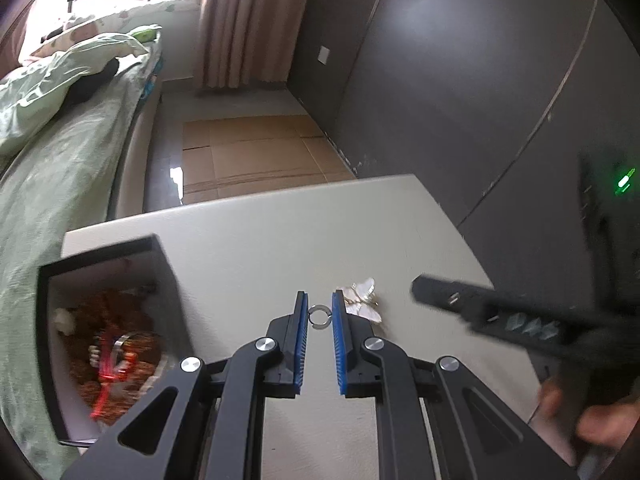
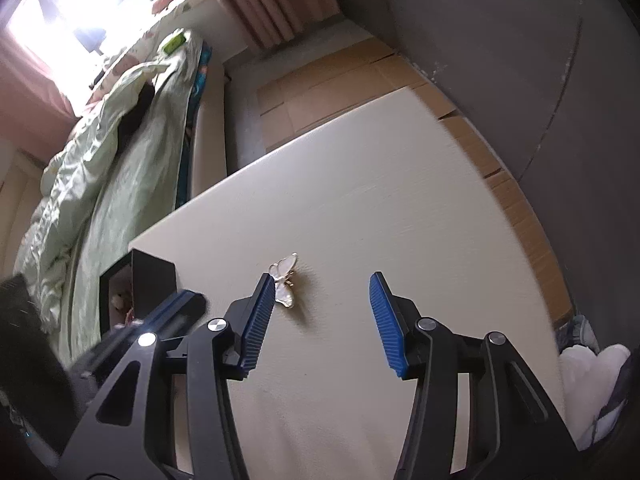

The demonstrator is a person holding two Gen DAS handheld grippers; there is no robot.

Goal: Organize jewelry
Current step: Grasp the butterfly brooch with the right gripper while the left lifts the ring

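Note:
My left gripper (image 1: 319,310) is shut on a small silver ring (image 1: 319,316), pinched between its blue pads just above the cream table (image 1: 280,232). A white and gold butterfly brooch (image 1: 365,301) lies on the table right behind the ring. An open black box (image 1: 105,255) at the left holds red and brown jewellery. In the right wrist view my right gripper (image 2: 320,280) is open over the table (image 2: 360,200), and the brooch (image 2: 285,282) lies by its left fingertip, with no pad pressing on it. The box (image 2: 154,276) stands to its left.
A bed with green bedding (image 1: 60,160) runs along the table's left side. Flattened cardboard (image 1: 256,152) covers the floor beyond the far edge. A dark wall (image 1: 480,80) stands on the right. A finger (image 1: 444,292) of the right gripper reaches in from the right.

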